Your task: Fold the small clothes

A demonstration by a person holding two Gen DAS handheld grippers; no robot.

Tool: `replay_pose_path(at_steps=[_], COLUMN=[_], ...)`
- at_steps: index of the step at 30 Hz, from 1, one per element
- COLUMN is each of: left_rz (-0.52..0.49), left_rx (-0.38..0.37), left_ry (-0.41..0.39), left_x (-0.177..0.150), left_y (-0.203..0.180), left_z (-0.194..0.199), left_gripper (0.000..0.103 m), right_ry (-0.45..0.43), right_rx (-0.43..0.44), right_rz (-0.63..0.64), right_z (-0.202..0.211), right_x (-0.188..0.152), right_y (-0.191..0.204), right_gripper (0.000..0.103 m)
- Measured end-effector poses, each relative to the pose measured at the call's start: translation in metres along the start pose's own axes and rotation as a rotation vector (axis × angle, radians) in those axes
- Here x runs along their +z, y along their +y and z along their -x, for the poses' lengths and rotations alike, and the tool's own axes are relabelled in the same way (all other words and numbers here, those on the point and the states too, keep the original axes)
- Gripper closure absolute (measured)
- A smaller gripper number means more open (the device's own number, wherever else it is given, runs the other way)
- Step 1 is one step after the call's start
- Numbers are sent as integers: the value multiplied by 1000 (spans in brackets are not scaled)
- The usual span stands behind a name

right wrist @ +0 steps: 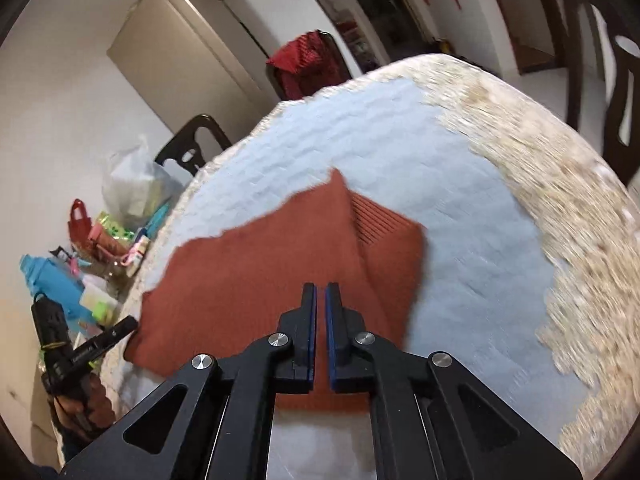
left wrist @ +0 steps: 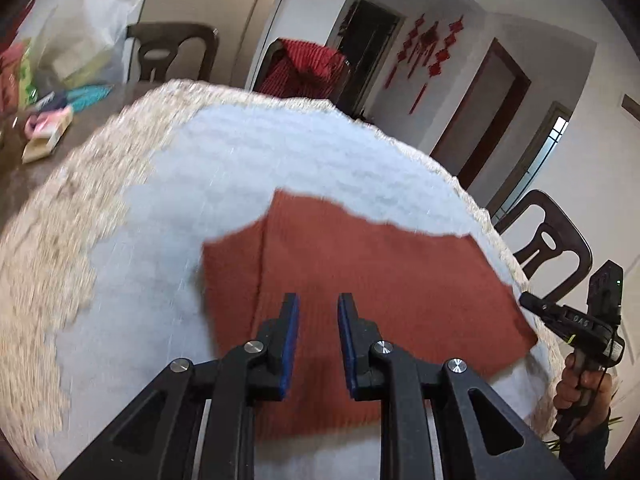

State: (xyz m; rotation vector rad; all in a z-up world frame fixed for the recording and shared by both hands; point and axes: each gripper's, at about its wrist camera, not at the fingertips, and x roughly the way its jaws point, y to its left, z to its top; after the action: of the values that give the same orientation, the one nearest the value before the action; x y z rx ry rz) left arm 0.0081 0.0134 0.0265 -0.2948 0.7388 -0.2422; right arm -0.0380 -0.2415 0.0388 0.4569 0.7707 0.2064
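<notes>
Black linkage arms and blue-padded fingers point(left wrist: 290, 332) of the left gripper point(left wrist: 318, 312) fill the foreground of the left wrist view. Its jaws stand slightly apart, nothing between the pads; the gripper hangs above the rust-red garment point(left wrist: 384, 280) without visible contact.

Right gripper point(right wrist: 321, 300), in its own view: jaws drawn together, only a thin slit between the blue pads, no cloth pinched in them. It also sits above the garment, clear of it.

Garment: folded, lying flat on the pale blue cloth point(left wrist: 248, 160) that covers the table. One folded layer overlaps another, and a ribbed panel shows at the fold on the far side in the right wrist view.

Pale blue cloth lies over a beige lace tablecloth point(left wrist: 52, 240), whose border shows around it.

Person's hand point(left wrist: 580, 388) grips the handle of the right gripper at the table edge.

Assorted clutter point(right wrist: 100, 248) and a plastic bag point(right wrist: 132, 188) occupy the far end of the table. Dark chairs point(left wrist: 552, 240) stand around it, one draped with red fabric point(left wrist: 304, 68).
</notes>
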Motion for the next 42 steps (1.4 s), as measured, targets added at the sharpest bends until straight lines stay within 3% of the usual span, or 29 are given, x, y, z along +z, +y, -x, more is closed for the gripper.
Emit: replay_pose_path(at_steps=[3,6,10,15,19,24,28,31,35,40,42], left_rz=[-12,3,30,9,-33,-27,0,-21,-41,-71,-76], left_rx=[25,49,24,33,51,99,77,82,50,23,20], left_ry=[-11,47,35,36,-10,88,65,51,32,35,53], left_x=[12,5,-3,7,29,24,24,20,10,-6,-12], left_y=[-4,7,17,6,-4,5,13,10,2,-8,-8], left_z=[-18,-38,-32,-29,-34,-67,-57,-46,-24,-10,-13], left_gripper=[81,81,81,81,81,81,81,81,81,81,81], right_ry=[5,16,7,22,6,49,41,33,31,127,173], right_rx=[-4,-42,-17,-44,2,-68,-59,-89,-34,78,84], right_rz=[-15,-65,-104,-87,-58,-59,-92,-52,68,228,280], right_z=[-22,-35,-29,-27,-28,-52,-45,-37,-30,-44,-60], right_x=[10,11,8,13,25,28,27,27,21,-3,-13], right_y=[-1,-18,-30,-20,-5,-13,-28,-13,28,87,104], right_gripper=[100,100,103,99,99,99,100,99,99,99,99])
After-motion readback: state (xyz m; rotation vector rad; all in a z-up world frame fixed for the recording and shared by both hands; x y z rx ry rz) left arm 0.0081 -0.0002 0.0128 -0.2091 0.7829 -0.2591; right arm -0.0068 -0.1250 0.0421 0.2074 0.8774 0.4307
